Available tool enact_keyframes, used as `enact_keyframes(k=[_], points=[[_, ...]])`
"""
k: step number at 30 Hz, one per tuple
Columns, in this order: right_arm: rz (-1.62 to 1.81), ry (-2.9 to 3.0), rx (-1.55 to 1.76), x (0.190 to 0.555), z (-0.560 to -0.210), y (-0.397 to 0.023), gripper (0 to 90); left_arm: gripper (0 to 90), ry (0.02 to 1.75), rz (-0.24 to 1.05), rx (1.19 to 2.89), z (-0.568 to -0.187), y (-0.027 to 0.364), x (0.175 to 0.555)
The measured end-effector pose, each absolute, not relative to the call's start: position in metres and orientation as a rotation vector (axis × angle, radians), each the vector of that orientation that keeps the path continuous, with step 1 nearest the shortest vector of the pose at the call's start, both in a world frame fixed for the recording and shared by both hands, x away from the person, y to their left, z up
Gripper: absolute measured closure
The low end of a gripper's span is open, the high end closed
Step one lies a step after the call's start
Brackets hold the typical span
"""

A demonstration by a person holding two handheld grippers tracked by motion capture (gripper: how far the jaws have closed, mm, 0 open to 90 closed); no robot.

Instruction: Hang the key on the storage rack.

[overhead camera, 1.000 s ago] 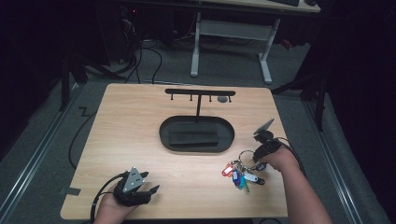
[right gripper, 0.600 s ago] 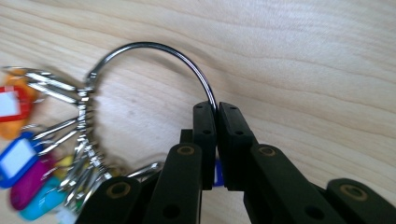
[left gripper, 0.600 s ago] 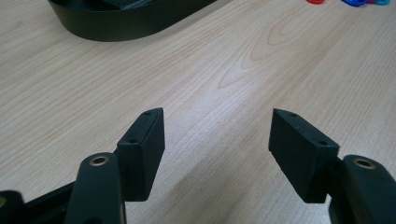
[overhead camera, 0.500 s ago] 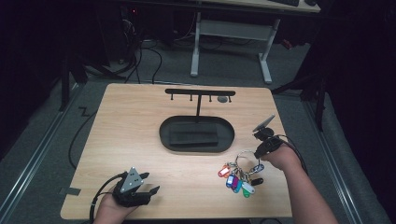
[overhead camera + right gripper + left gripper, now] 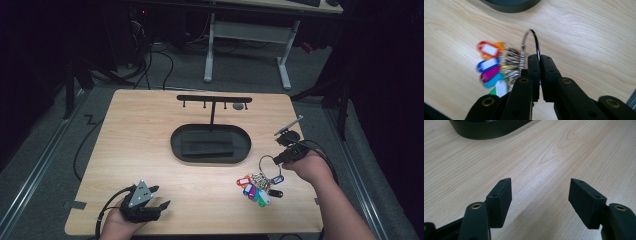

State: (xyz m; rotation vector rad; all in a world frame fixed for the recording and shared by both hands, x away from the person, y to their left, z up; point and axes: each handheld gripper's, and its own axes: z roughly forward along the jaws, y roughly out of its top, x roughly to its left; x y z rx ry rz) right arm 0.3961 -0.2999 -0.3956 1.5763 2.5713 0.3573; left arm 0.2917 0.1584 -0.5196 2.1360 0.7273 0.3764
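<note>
Nearest you, your left gripper rests low over the tabletop, its fingers spread wide around bare wood. Your right gripper has just pinched its fingers onto the key ring; the coloured key tags dangle left of them. Beyond sits the black oval tray.
</note>
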Motion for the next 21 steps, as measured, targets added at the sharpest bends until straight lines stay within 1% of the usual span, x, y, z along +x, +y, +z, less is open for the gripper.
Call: enact_keyframes(k=[9, 21], points=[[0.338, 2.609, 1.486, 0.385, -0.365, -0.287, 88.0, 36.3, 0.711, 0.414, 2.109, -0.517, 0.16, 0.29], [0.355, 2.614, 1.41, 0.38, -0.329, -0.275, 88.0, 37.5, 0.707, 0.444, 2.103, -0.517, 0.165, 0.285]])
